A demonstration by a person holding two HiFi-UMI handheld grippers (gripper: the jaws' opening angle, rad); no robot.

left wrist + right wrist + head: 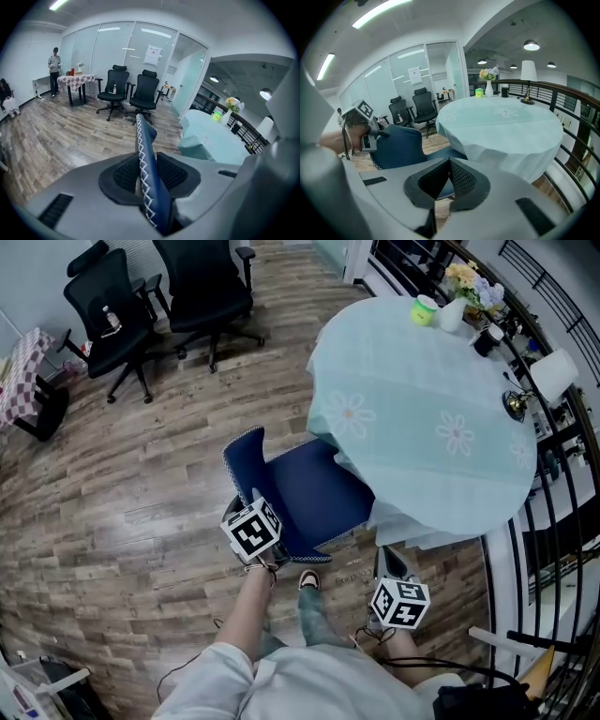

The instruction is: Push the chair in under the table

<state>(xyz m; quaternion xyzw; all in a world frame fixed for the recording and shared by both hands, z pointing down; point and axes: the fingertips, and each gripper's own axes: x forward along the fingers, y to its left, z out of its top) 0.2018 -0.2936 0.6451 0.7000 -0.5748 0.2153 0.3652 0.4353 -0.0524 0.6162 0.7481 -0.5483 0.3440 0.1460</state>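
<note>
A dark blue chair (314, 488) with white edge stitching stands at the round table (422, 418), which has a pale green cloth. The seat's right edge reaches under the hanging cloth. My left gripper (254, 502) is shut on the top edge of the chair's backrest (146, 138), and the pads (125, 171) press it from both sides. My right gripper (394, 568) hangs low to the right of the chair, beside the cloth's edge. Its jaws (449, 164) are shut with nothing between them. From the right gripper view, the chair (401, 145) sits left of the table (501, 117).
Two black office chairs (112, 306) (206, 287) stand at the back on the wood floor. A black railing (553, 521) runs close behind the table. A green cup (424, 308), flowers (464, 282) and a lamp (553, 376) are on the table. A person (55, 70) stands by a checked table (77, 79).
</note>
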